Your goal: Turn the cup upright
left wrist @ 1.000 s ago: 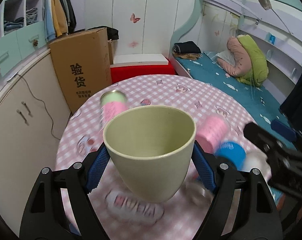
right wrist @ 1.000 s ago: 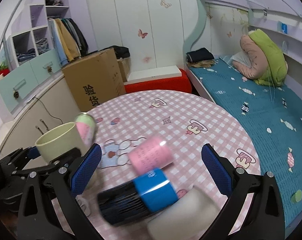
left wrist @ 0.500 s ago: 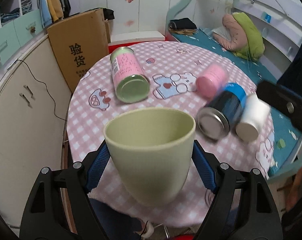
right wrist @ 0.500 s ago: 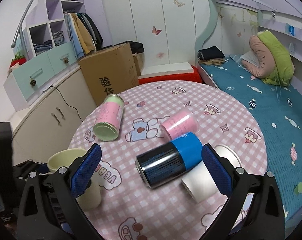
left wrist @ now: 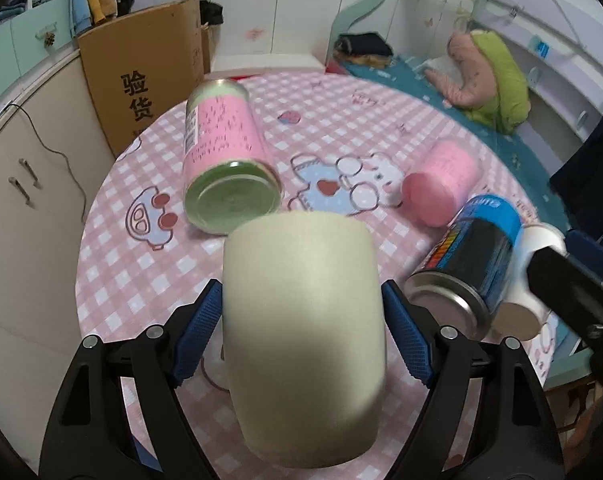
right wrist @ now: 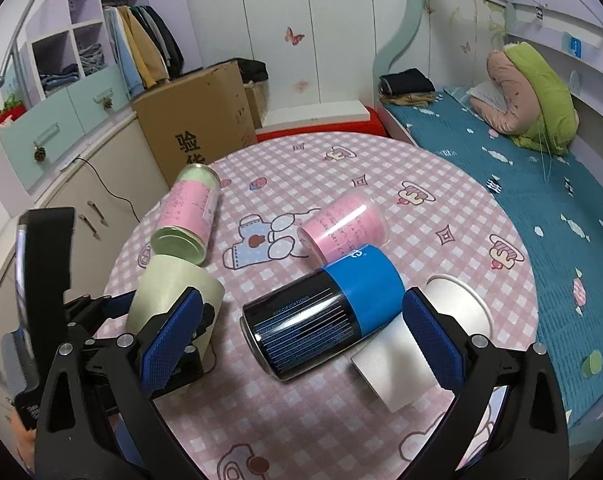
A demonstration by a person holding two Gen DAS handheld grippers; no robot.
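My left gripper [left wrist: 303,332] is shut on a pale green cup [left wrist: 303,320], its blue pads pressed on both sides. The cup is tipped so I see only its outer wall; its mouth is hidden. In the right wrist view the same cup [right wrist: 169,292] is held at the table's near left, tilted, with the left gripper [right wrist: 157,320] around it. My right gripper [right wrist: 301,344] is open and empty, its blue pads on either side of a lying black and blue can [right wrist: 321,312].
On the pink checked round table [right wrist: 381,184] lie a pink and green can [left wrist: 225,160], a pink cup [left wrist: 441,180], the black and blue can [left wrist: 469,256] and a white paper cup [right wrist: 421,348]. A cardboard box [right wrist: 205,120] and cabinets stand at the left, a bed at the right.
The green cup in my left gripper has turned from mouth facing up to tilted with its mouth out of sight, and come lower over the table. The right gripper came closer to the cans.
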